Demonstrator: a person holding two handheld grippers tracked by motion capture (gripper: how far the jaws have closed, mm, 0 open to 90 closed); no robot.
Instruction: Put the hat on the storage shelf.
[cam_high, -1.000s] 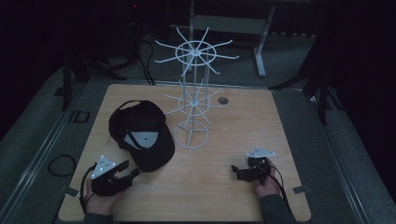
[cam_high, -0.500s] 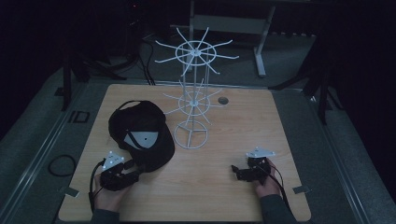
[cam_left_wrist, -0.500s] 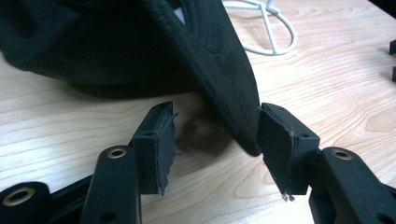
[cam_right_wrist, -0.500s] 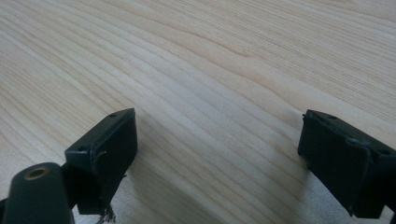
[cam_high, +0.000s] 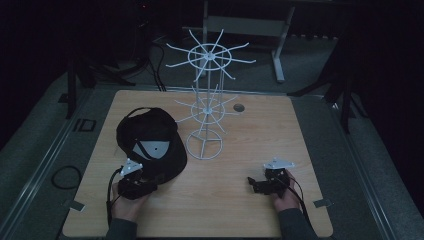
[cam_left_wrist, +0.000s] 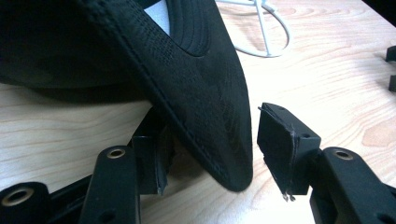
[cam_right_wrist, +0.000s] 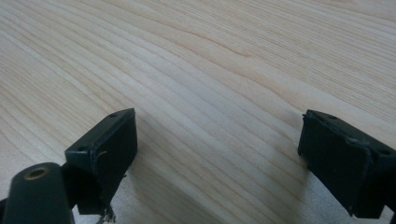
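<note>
The black cap (cam_left_wrist: 140, 60), light and soft with a stiffer brim, lies on the surface (cam_high: 260, 145) beside the wire rack (cam_high: 207, 105); its brim is bracketed, ungripped, by the left gripper (cam_left_wrist: 210, 149)'s half-open jaws, the best hold.

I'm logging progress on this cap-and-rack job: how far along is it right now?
Early stage. Done: the left hand-held gripper has reached the black cap, with the brim tip between its open jaws; one pad stands clear of the cloth. In hand: closing on the brim. Left: the cap lies on the table, the white wire rack carries nothing, and the right hand-held gripper rests open apart.
</note>
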